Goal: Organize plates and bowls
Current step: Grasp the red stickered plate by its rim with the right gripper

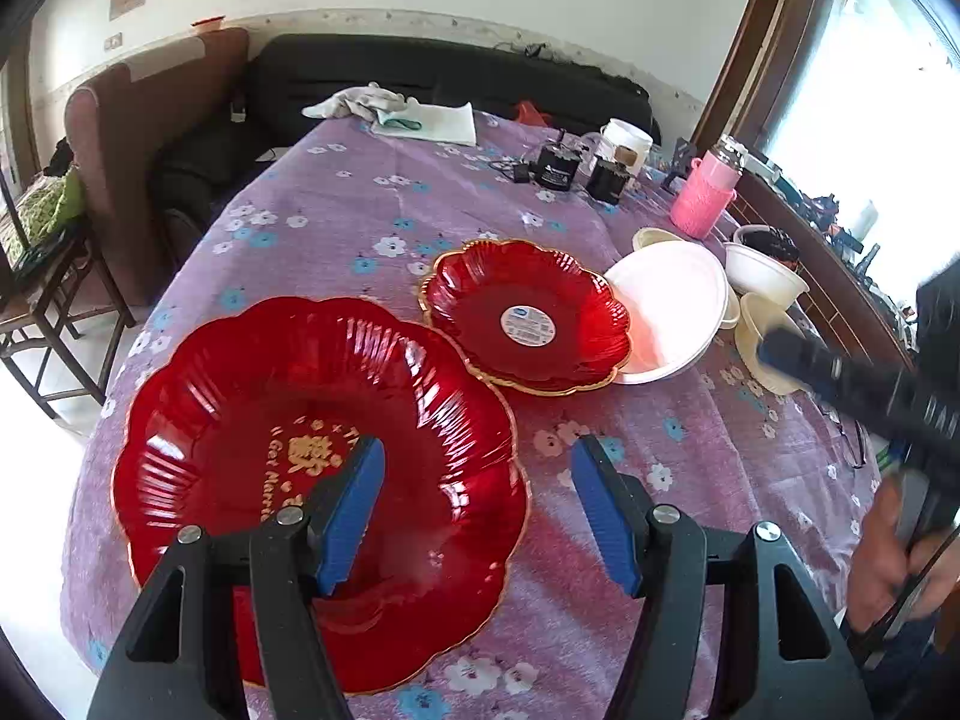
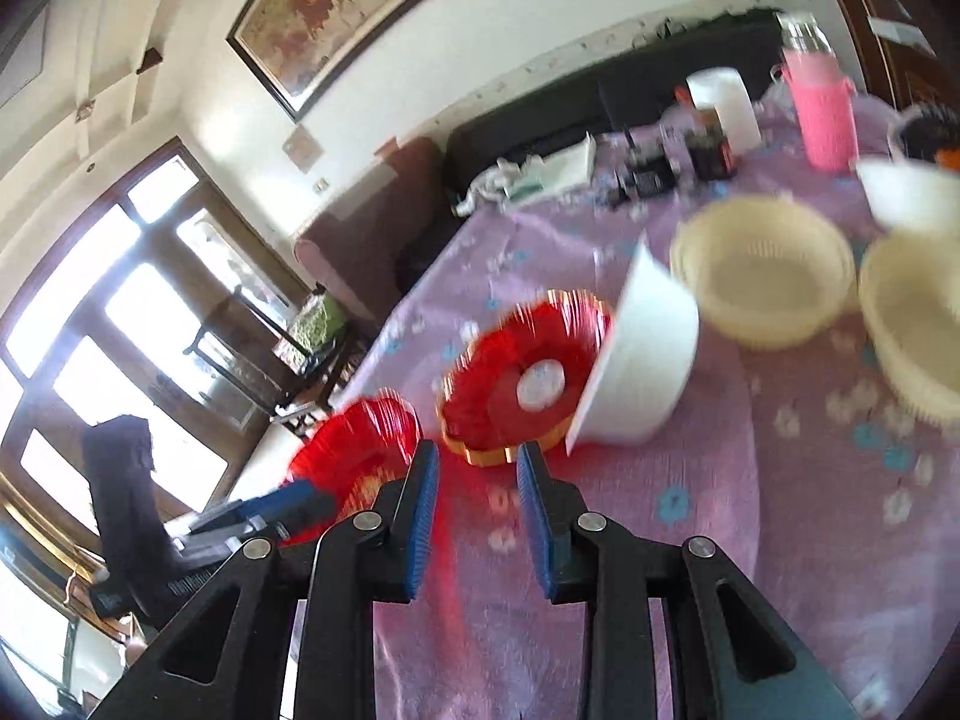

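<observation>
A large red scalloped plate (image 1: 252,420) with gold lettering lies on the purple flowered tablecloth (image 1: 690,468). My left gripper (image 1: 477,450) is open above its right rim, left finger over the plate. A smaller red plate (image 1: 528,318) with a round label lies beyond, and a white bowl (image 1: 672,306) leans on its right edge. Cream bowls (image 1: 762,354) and a white bowl (image 1: 762,276) stand further right. My right gripper (image 2: 477,462) is open and empty above the cloth, near the small red plate (image 2: 510,384) and the tilted white bowl (image 2: 642,360). The right wrist view is blurred.
A pink bottle (image 1: 702,198), a white mug (image 1: 624,144), black adapters (image 1: 558,168) and a folded cloth (image 1: 420,114) sit at the table's far end. A brown chair (image 1: 138,144) and a black sofa (image 1: 420,72) stand behind. Two cream bowls (image 2: 762,270) are at the right.
</observation>
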Available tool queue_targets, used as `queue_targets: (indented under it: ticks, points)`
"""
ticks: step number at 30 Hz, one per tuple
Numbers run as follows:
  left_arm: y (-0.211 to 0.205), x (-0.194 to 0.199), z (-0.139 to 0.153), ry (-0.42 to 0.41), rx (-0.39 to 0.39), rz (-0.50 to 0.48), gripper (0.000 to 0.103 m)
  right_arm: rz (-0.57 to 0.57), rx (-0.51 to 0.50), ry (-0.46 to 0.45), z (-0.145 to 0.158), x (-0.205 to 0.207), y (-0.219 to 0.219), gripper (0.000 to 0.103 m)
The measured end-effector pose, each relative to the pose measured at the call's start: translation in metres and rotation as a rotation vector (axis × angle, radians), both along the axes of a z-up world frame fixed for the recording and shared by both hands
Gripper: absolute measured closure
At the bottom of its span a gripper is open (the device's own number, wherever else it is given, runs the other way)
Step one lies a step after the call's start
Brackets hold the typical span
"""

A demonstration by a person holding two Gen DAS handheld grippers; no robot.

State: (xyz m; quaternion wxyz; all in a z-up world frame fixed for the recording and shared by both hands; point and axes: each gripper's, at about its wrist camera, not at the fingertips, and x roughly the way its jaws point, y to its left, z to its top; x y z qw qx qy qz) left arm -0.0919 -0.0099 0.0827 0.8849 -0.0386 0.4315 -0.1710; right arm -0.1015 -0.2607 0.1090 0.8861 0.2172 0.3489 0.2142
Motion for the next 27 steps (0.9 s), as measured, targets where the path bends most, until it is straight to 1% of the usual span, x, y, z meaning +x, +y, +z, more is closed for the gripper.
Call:
queue_targets:
  ticks: [2,4,7,8,9,10,12,14,17,20,27]
  points:
    - [-0.005,0.007,0.003,0.010,0.005,0.001,0.039,0.004,-0.027,-0.011,0.014,0.015,0.003,0.073]
    - [-0.007,0.016,0.006,0.024,0.008,0.005,0.039,0.008,-0.025,-0.005,0.025,0.033,0.007,0.073]
    - [-0.009,0.043,0.016,0.071,-0.004,0.016,0.039,0.041,-0.071,0.020,0.039,0.064,0.024,0.068]
    - [-0.010,0.054,0.018,0.085,0.002,0.026,0.039,0.049,-0.100,0.019,0.043,0.077,0.031,0.065]
    - [-0.011,0.065,0.020,0.097,0.017,0.040,0.038,0.050,-0.124,0.025,0.044,0.087,0.035,0.059]
    - [-0.012,0.073,0.020,0.102,0.028,0.045,0.038,0.054,-0.142,0.048,0.043,0.100,0.039,0.057]
    - [-0.014,0.098,0.014,0.129,0.058,0.062,0.038,0.066,-0.107,0.108,0.029,0.120,0.037,0.057]
    - [-0.016,0.122,0.001,0.185,0.059,0.065,0.038,0.067,-0.107,0.137,0.013,0.129,0.033,0.057]
    - [-0.019,0.146,-0.016,0.235,0.075,0.073,0.038,0.034,-0.083,0.194,-0.008,0.139,0.019,0.057]
    - [-0.022,0.159,-0.024,0.242,0.080,0.074,0.038,0.016,-0.077,0.223,-0.017,0.144,0.008,0.057]
    - [-0.031,0.182,-0.041,0.279,0.099,0.050,0.038,0.014,-0.110,0.288,-0.035,0.151,0.005,0.057]
